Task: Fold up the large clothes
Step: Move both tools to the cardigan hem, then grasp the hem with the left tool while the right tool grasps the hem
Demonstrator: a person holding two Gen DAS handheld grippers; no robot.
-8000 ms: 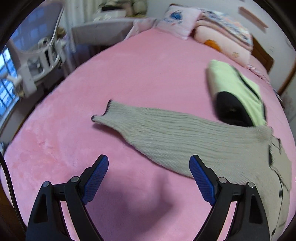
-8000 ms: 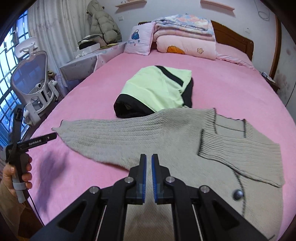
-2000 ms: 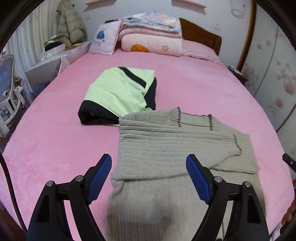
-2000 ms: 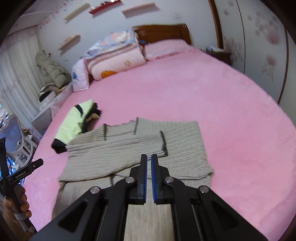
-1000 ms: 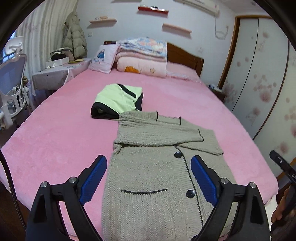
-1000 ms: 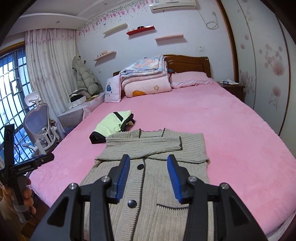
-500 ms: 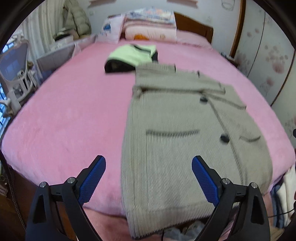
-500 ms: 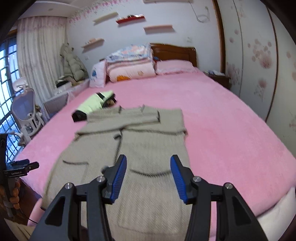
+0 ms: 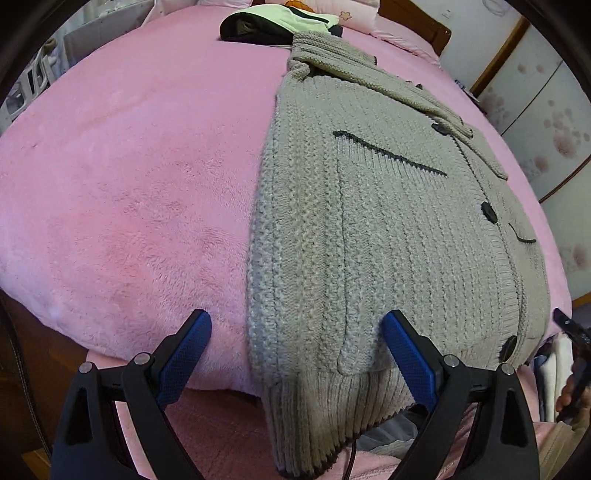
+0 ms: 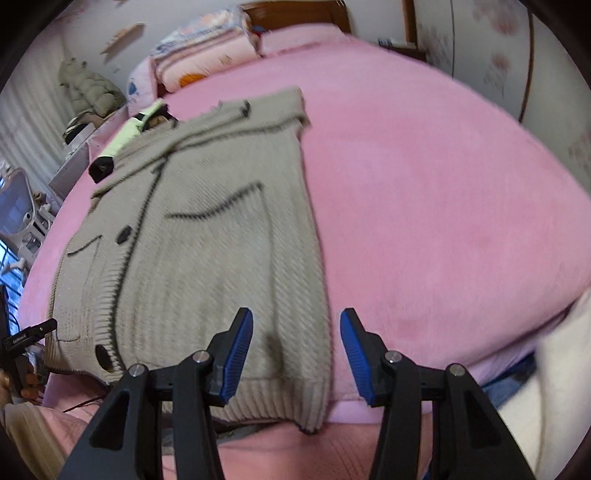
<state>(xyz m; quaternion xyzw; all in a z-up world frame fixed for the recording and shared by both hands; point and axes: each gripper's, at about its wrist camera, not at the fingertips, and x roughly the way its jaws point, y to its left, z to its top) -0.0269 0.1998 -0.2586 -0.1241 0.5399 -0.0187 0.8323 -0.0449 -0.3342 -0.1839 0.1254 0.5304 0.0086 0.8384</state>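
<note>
A grey knit cardigan (image 9: 369, 221) lies buttoned side up on the pink bed (image 9: 129, 166), sleeves folded across its chest. Its ribbed hem (image 9: 325, 417) hangs over the bed's near edge. My left gripper (image 9: 295, 325) is open wide and points down over the hem's left corner, with fabric between its fingers but not pinched. In the right wrist view the cardigan (image 10: 207, 236) is blurred. My right gripper (image 10: 295, 317) is open above the hem's right corner, straddling the garment's side edge.
A folded green and black garment (image 9: 277, 18) lies beyond the cardigan's collar. Folded quilts and pillows (image 10: 207, 48) sit at the headboard. An office chair (image 10: 14, 199) stands left of the bed, wardrobe doors (image 9: 546, 110) to the right. A hand (image 10: 26, 380) holds the left gripper.
Both grippers have sunk and tipped down from a view over the whole bed to the hem at its near edge. The right gripper's jaws, shut two seconds ago, now stand apart. The cardigan has not moved.
</note>
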